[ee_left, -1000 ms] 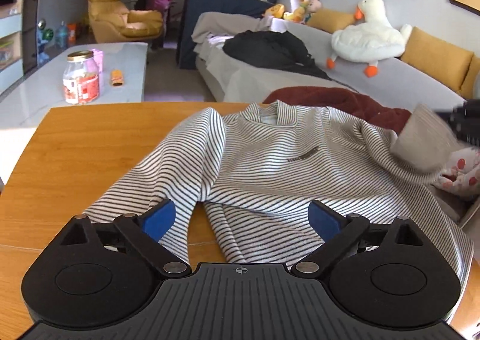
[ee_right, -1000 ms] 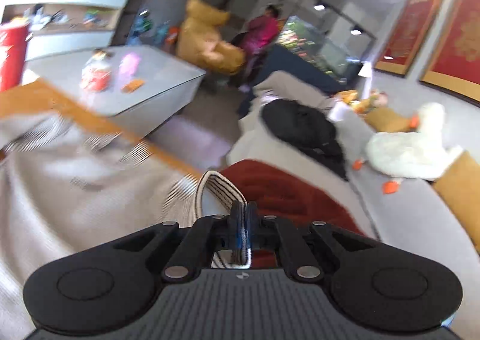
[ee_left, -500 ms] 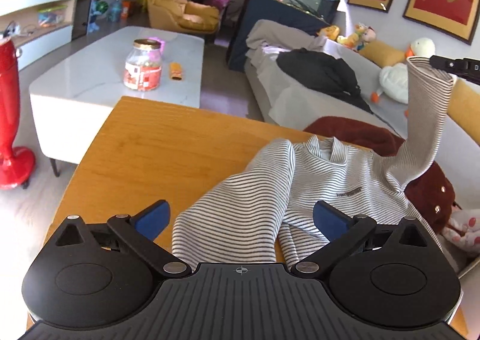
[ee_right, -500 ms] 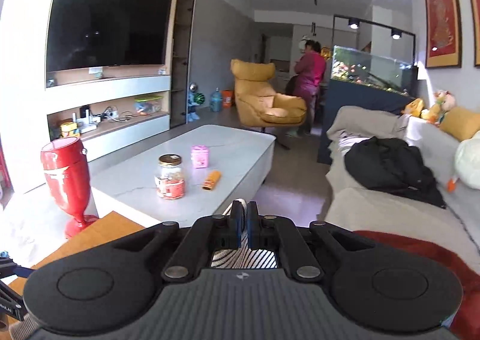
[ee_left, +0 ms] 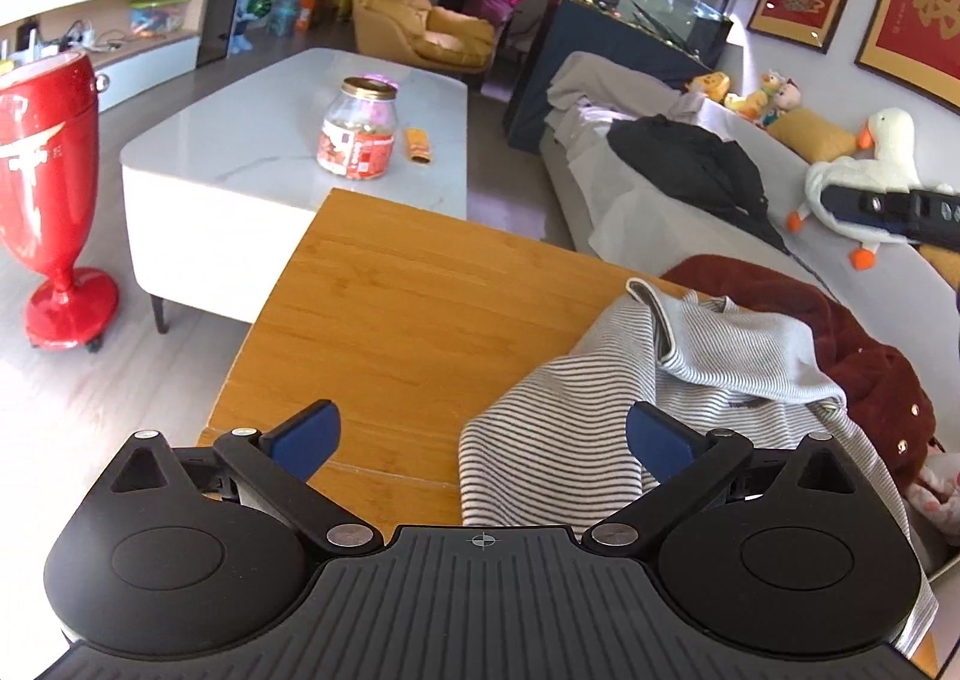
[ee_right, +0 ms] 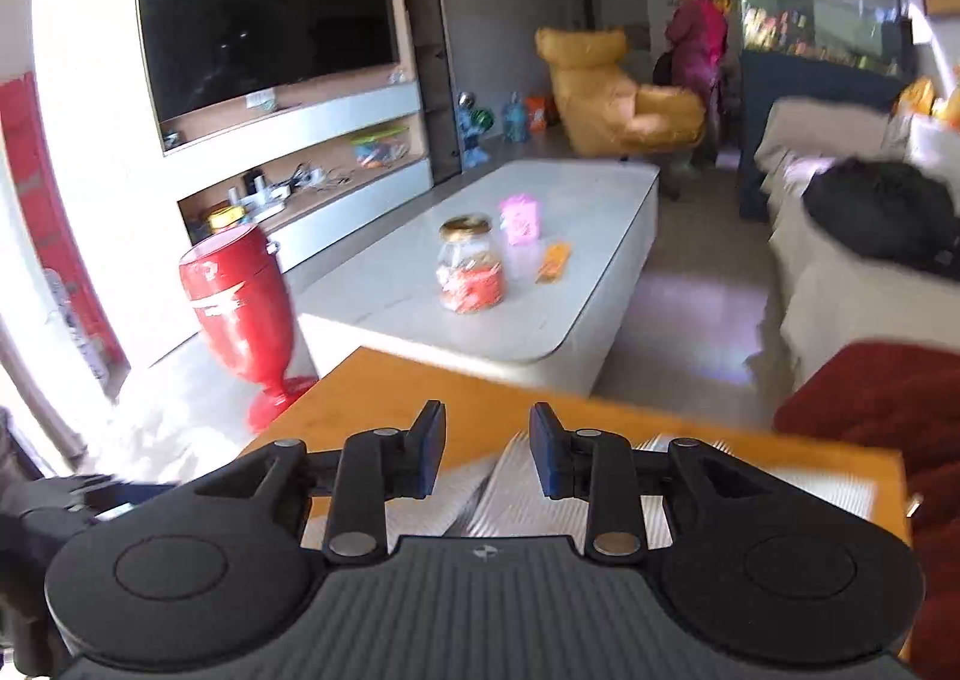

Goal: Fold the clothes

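Note:
A grey-and-white striped sweater [ee_left: 648, 398] lies bunched on the right part of the wooden table [ee_left: 390, 320], one sleeve folded across its chest. My left gripper [ee_left: 480, 434] is open and empty above the sweater's near edge. My right gripper [ee_right: 487, 455] is open and empty above the sweater [ee_right: 528, 506], which shows blurred below its fingers. The right gripper also shows in the left wrist view [ee_left: 888, 209], raised at the far right, apart from the cloth.
A dark red garment [ee_left: 840, 320] lies at the table's right end against a grey sofa [ee_left: 660, 188]. A white coffee table [ee_left: 288, 140] with a jar [ee_left: 359, 128] stands beyond. A red stand [ee_left: 48, 188] is on the floor at left.
The right gripper has opened and let go of the sleeve, which now lies folded across the sweater. Both grippers have shifted left, with more bare table in view.

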`<state>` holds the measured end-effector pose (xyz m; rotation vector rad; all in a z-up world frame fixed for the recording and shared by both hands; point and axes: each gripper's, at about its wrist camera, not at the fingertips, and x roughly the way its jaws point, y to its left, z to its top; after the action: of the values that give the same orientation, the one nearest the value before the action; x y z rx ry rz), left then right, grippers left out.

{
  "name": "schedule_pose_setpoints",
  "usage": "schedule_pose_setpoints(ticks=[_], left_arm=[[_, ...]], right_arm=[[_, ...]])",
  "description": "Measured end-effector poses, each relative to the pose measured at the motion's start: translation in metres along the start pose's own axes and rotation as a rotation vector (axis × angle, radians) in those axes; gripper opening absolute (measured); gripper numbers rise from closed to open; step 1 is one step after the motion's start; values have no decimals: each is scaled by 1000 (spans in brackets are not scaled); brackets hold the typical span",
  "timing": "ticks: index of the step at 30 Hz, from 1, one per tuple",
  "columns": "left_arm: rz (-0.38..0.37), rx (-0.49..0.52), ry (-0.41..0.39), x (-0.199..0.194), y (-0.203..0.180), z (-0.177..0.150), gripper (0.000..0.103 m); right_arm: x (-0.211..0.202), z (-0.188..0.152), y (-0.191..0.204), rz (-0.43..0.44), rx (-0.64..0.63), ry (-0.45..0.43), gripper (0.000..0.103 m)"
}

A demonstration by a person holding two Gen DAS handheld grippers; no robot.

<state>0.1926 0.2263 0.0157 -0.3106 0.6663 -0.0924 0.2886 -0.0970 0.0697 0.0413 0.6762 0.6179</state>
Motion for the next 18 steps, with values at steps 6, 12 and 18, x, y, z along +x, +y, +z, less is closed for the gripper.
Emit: schedule_pose_setpoints(ticks=[6,12,18], left_arm=[[2,-14,-10,-2,6,6,103],[22,-23,-35,-10,9,13,103],[42,-44,-70,-25,13,19,103]], right_arm=[[18,-91,66,257,-35,265,30],[25,-142,138,256,-418,223,45],[47,-161,164,192,-677,181,24]])
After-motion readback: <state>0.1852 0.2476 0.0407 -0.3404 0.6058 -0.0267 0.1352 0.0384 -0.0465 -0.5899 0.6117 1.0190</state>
